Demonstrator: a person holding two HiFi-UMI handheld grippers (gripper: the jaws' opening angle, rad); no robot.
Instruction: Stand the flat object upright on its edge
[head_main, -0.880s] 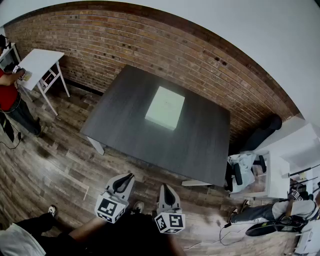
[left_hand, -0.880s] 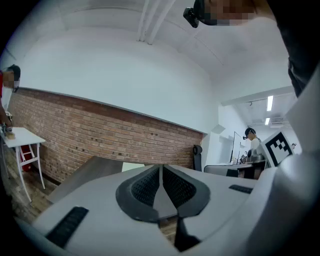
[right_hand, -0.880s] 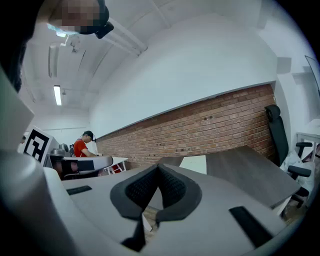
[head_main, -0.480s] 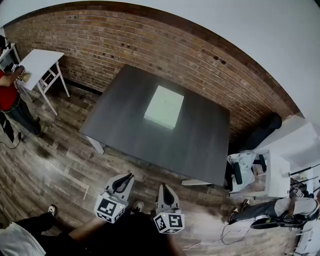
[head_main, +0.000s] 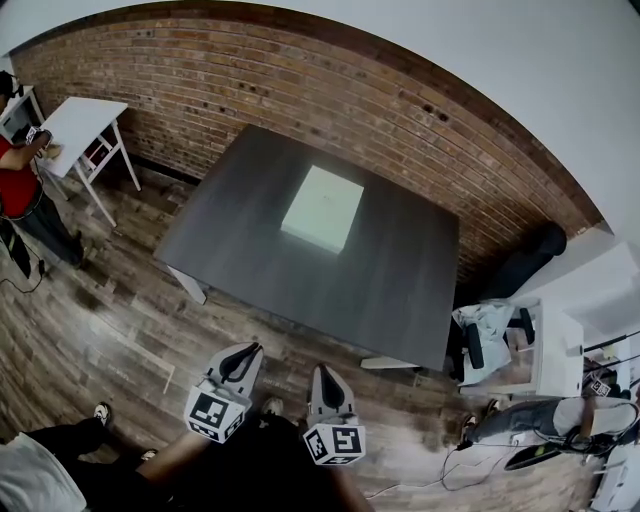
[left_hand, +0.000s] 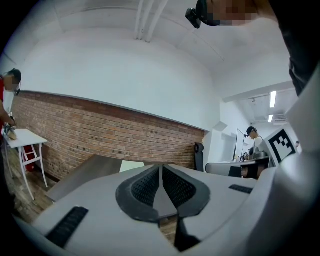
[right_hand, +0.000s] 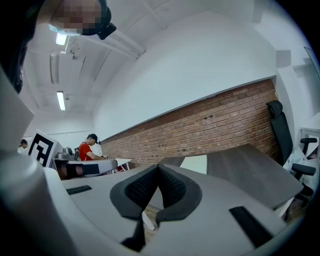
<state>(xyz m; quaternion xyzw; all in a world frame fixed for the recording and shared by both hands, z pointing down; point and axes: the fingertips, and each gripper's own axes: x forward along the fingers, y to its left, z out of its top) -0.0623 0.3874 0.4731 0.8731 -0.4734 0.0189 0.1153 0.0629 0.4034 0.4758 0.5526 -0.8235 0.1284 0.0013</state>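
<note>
Your flat box (head_main: 322, 208) lies face-down at the middle of the table (head_main: 400, 285), its long axis toward the table's far edge; your left gripper (head_main: 248, 351) and right gripper (head_main: 322, 371) are clenched empty.

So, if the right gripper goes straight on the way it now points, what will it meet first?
Probably the near edge of the dark grey rectangular table, short of the flat white box lying on it. The right gripper is shut and empty; depth is unclear.
</note>
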